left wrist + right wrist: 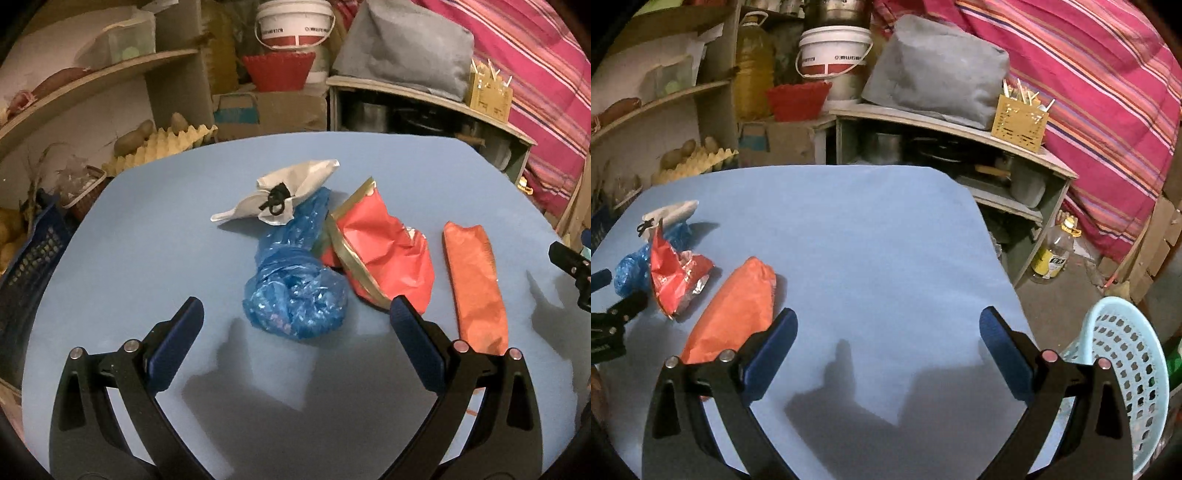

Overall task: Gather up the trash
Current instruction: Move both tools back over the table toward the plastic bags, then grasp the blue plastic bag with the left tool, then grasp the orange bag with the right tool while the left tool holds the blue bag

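Observation:
Several pieces of trash lie on the blue table [147, 258]: a crumpled blue plastic bag [295, 288], a white wrapper with a black tie [280, 195], a red foil snack packet [384, 254] and an orange wrapper [476, 284]. My left gripper [295, 310] is open and empty, its jaws standing either side of the blue bag's near end. My right gripper [886, 325] is open and empty over bare table, with the orange wrapper [738, 306] just left of its left finger. The red packet [676, 277], the blue bag [631, 269] and the white wrapper [668, 214] lie further left.
A light blue perforated basket [1126, 373] stands off the table's right edge. Shelves [92, 81] with an egg tray [166, 144], a white bucket [295, 22], a red basket [279, 70] and a grey bag [402, 51] crowd the back. A dark crate [26, 273] stands at left. A bottle [1056, 251] stands on the floor.

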Available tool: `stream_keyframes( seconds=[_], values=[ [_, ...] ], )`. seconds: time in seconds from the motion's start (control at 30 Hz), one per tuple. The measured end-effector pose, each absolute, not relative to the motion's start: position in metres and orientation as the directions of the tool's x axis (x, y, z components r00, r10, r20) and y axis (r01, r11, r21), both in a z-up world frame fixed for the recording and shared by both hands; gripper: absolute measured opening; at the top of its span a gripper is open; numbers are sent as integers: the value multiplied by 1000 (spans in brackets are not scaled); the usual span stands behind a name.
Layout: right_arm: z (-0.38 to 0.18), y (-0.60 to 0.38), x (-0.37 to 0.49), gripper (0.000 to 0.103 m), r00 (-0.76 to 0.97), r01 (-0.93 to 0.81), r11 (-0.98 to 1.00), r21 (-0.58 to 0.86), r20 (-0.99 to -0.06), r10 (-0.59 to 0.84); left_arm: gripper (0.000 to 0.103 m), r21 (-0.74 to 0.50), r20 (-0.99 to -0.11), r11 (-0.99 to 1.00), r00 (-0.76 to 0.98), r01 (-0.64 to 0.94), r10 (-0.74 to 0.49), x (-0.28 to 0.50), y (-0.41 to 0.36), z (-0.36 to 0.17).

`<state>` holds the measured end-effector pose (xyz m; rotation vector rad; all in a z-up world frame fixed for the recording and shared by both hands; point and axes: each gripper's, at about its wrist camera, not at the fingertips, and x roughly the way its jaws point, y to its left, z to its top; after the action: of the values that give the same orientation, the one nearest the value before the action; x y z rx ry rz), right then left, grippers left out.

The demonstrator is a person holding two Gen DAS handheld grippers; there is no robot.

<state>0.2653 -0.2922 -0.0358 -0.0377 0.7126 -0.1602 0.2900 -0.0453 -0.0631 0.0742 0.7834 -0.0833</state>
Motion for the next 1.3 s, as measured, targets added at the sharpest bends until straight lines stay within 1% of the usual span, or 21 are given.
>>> stream_keyframes(
  seconds=[0.1, 0.17, 0.23, 0.27, 0.3, 0.33, 0.37, 0.4, 0.43, 0.5, 0.6, 0.9, 1.13, 1.2, 1.23, 1.3],
  values=[
    [-37, -293, 269, 97, 741, 134, 989, -66, -656, -144, 97, 8, -711, 994, 700, 109, -71, 295, -40, -64],
    [-38, -292, 271, 97, 738, 135, 989, -61, -660, -141, 97, 5, -709, 995, 702, 97, -65, 297, -36, -63],
    [-39, -290, 273, 97, 737, 135, 989, -56, -662, -138, 94, 4, -711, 996, 701, 89, -60, 299, -31, -63],
    [-39, -288, 274, 97, 736, 135, 990, -50, -663, -134, 87, 1, -714, 996, 697, 89, -62, 301, -27, -64],
    [-40, -286, 274, 97, 736, 134, 990, -42, -665, -128, 78, -3, -721, 996, 689, 92, -66, 302, -25, -64],
    [-41, -283, 275, 97, 735, 131, 991, -27, -668, -116, 73, -7, -728, 995, 682, 95, -70, 304, -23, -65],
    [-41, -279, 276, 97, 735, 127, 992, -15, -671, -104, 63, -12, -733, 995, 677, 96, -74, 305, -22, -66],
    [-43, -274, 277, 97, 733, 116, 993, 0, -675, -85, 56, -23, -739, 995, 669, 97, -82, 306, -19, -68],
    [-44, -268, 278, 97, 730, 107, 994, 7, -679, -74, 53, -30, -743, 995, 663, 96, -86, 307, -17, -69],
    [-46, -257, 279, 97, 727, 93, 996, 7, -684, -63, 37, -38, -747, 995, 659, 96, -92, 308, -13, -71],
    [-51, -235, 281, 97, 718, 60, 998, -6, -695, -47, 34, -25, -731, 996, 678, 85, -77, 305, -10, -66],
    [-65, -202, 283, 97, 671, 35, 998, -43, -739, -55, 33, -10, -699, 999, 714, 48, -42, 286, 12, -46],
    [-72, -194, 282, 95, 648, 28, 996, -80, -757, -79, 33, -49, -680, 997, 730, 52, -72, 269, 30, -33],
    [-74, -194, 281, 80, 637, 18, 997, -72, -768, -67, 33, -60, -677, 997, 731, 54, -80, 265, 33, -31],
    [-75, -195, 281, 70, 631, 6, 998, -57, -774, -48, 33, -69, -677, 996, 730, 56, -88, 264, 35, -30],
    [-76, -196, 278, 62, 628, -14, 1000, -16, -778, -4, 33, -78, -675, 995, 732, 59, -97, 263, 35, -28]
  ],
)
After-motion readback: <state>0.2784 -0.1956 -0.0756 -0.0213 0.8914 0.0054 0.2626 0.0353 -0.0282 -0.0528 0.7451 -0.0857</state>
